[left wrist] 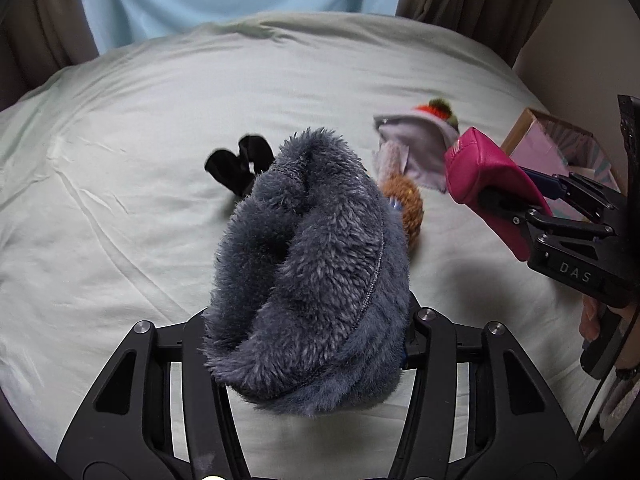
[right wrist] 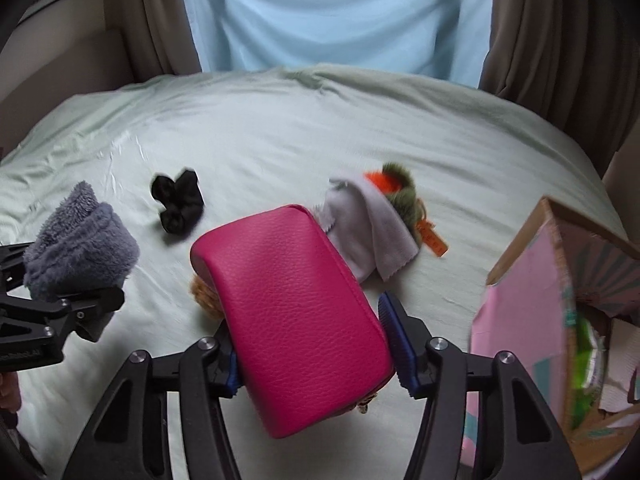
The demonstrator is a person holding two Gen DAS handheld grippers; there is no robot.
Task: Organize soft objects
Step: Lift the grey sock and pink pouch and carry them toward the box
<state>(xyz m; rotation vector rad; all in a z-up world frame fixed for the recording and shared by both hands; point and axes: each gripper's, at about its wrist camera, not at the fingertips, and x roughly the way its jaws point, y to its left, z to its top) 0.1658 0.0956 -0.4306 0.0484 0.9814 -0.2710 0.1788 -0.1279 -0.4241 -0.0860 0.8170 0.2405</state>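
Observation:
My left gripper (left wrist: 308,344) is shut on a fluffy grey-blue cloth (left wrist: 312,264) and holds it above the bed; the cloth also shows at the left of the right wrist view (right wrist: 80,248). My right gripper (right wrist: 316,364) is shut on a pink leather pouch (right wrist: 296,312), also held above the bed, and it shows at the right of the left wrist view (left wrist: 488,184). On the sheet lie a black scrunchie (right wrist: 178,200), a pale grey cloth (right wrist: 368,232) over a green and orange plush (right wrist: 392,184), and a brown fuzzy toy (left wrist: 408,204), partly hidden.
A pale green bed sheet (right wrist: 280,128) covers the whole surface. An open cardboard box (right wrist: 552,320) with pink and striped lining stands at the right edge of the bed. Brown curtains (right wrist: 560,40) and a light blue drape (right wrist: 336,16) hang behind.

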